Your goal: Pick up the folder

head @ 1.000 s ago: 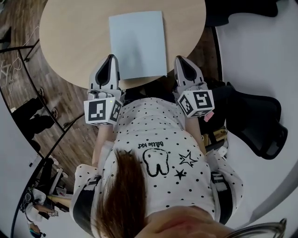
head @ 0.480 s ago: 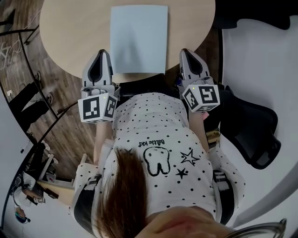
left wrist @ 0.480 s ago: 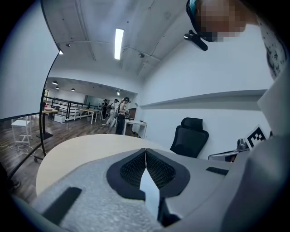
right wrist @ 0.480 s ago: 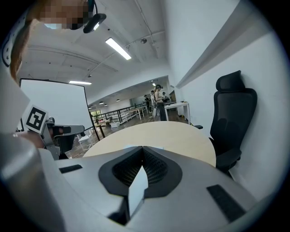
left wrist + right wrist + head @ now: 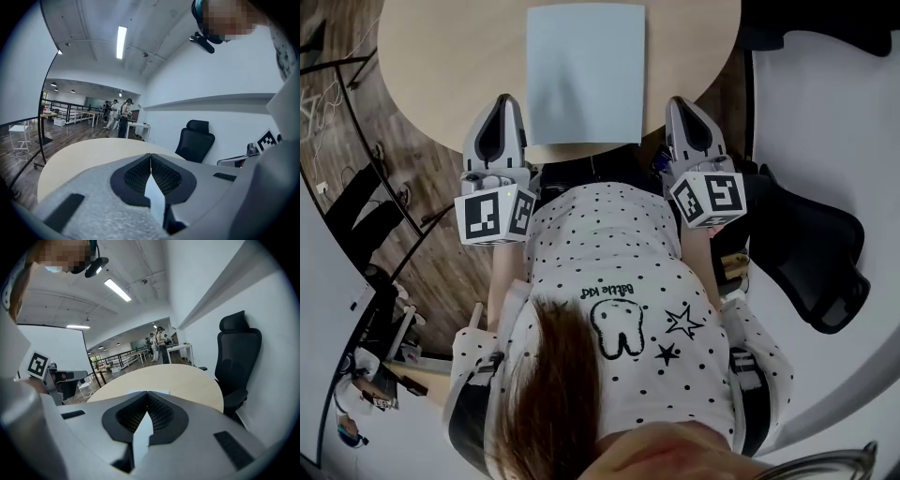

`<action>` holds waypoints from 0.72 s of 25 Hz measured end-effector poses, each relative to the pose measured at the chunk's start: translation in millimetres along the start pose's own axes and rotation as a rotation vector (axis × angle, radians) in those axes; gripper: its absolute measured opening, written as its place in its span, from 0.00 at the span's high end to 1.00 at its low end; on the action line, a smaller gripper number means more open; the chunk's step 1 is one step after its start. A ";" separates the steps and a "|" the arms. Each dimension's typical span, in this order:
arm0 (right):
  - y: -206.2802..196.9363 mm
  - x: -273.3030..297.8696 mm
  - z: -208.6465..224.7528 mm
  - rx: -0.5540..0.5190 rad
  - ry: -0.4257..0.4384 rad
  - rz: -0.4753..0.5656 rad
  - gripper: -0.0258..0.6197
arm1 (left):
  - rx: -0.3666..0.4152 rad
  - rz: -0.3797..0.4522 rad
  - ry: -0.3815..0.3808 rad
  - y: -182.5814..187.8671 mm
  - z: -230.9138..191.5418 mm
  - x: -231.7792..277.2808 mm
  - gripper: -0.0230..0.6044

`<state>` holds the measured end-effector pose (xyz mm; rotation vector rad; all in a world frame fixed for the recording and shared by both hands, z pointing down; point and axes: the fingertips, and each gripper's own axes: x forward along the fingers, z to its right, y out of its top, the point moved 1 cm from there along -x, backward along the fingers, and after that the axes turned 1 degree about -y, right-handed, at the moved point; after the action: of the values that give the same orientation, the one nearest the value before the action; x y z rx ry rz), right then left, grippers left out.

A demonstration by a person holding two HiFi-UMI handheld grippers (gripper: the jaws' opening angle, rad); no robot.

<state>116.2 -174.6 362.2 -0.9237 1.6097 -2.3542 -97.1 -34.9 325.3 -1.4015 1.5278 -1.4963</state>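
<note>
On round wooden table [image 5: 441, 66], toward its near edge: pale blue folder [image 5: 586, 73], lying flat. Just left of it, left gripper [image 5: 501, 98], jaws pressed together, empty. Just right, right gripper [image 5: 680, 101], likewise closed, holding nothing.

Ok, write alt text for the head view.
Seen from above, a pale blue folder lies flat on a round wooden table. The left gripper and right gripper flank its near end, both shut and empty, neither touching it.
</note>
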 end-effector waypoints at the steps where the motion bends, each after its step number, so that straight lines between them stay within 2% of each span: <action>1: -0.9 -1.7 1.7 0.003 -0.004 0.001 0.95 | 0.003 -0.001 -0.007 0.0 2.4 2.0 0.93; 18: -15.9 -21.4 35.4 0.039 -0.096 0.013 0.95 | -0.003 -0.040 -0.105 -24.8 35.9 30.5 0.93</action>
<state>156.6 -186.7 375.9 -0.9993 1.5238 -2.2869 -65.8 -70.8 349.2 -1.4969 1.4468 -1.4213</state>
